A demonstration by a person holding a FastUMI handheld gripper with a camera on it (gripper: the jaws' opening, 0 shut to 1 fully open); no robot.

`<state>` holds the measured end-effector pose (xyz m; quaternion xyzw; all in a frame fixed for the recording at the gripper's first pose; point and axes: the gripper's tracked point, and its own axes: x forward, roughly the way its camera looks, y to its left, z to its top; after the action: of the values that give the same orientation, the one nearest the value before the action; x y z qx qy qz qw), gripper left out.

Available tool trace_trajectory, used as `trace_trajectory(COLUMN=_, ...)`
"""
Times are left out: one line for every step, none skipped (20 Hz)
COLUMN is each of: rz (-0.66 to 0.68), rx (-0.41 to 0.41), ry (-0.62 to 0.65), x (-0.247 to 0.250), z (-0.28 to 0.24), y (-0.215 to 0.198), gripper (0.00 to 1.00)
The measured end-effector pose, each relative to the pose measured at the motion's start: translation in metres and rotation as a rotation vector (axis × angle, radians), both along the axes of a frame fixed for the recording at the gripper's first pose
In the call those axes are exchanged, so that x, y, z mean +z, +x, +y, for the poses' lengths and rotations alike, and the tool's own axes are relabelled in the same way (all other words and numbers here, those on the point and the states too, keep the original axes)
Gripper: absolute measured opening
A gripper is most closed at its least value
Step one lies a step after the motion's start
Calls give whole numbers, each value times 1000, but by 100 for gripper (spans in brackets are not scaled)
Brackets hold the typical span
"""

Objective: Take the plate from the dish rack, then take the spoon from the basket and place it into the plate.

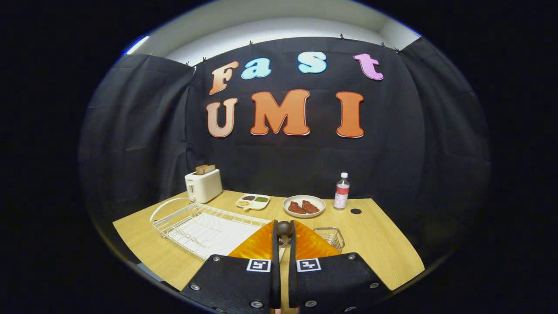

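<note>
Tool (284, 237) gripping a spoon (284, 227) between nearly closed fingers, hanging over an orange plate (255, 246) on the desk (375, 244), rack (205, 226) sitting left of plate, basket (330, 237) sitting right, meat dish (304, 206) lying beyond

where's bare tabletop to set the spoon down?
Hand-held gripper grips a spoon over the orange plate. Bare wood: right of the basket, below the bottle; also left of the dish rack. Crowded around condiment tray and meat plate.
</note>
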<state>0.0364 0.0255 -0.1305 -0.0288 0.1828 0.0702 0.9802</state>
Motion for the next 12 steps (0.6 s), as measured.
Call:
trace_trajectory(rz=-1, rx=20, ry=1, x=3, z=7, y=-5, gripper=7)
trace_trajectory(rz=-1, rx=39, ry=6, x=4, z=14, y=-10, gripper=7)
trace_trajectory(rz=2, rx=57, ry=16, x=5, z=21, y=-16, gripper=7)
trace_trajectory(rz=5, rx=76, ry=29, x=7, z=27, y=-22, gripper=7)
trace_trajectory(rz=11, rx=95, ry=39, x=6, z=34, y=-28, gripper=7)
trace_trajectory(rz=20, rx=111, ry=45, x=4, z=39, y=-33, gripper=7)
trace_trajectory(rz=32, rx=133, ry=43, x=-2, z=45, y=-37, gripper=7)
trace_trajectory(rz=45, rx=152, ry=39, x=-8, z=50, y=-44, gripper=7)
trace_trajectory(rz=51, rx=175, ry=34, x=-12, z=55, y=-49, gripper=7)
trace_trajectory(rz=58, rx=201, ry=30, x=-17, z=62, y=-55, gripper=7)
trace_trajectory(rz=66, rx=227, ry=25, x=-21, z=68, y=-62, gripper=7)
trace_trajectory(rz=66, rx=251, ry=23, x=-24, z=74, y=-68, gripper=7)
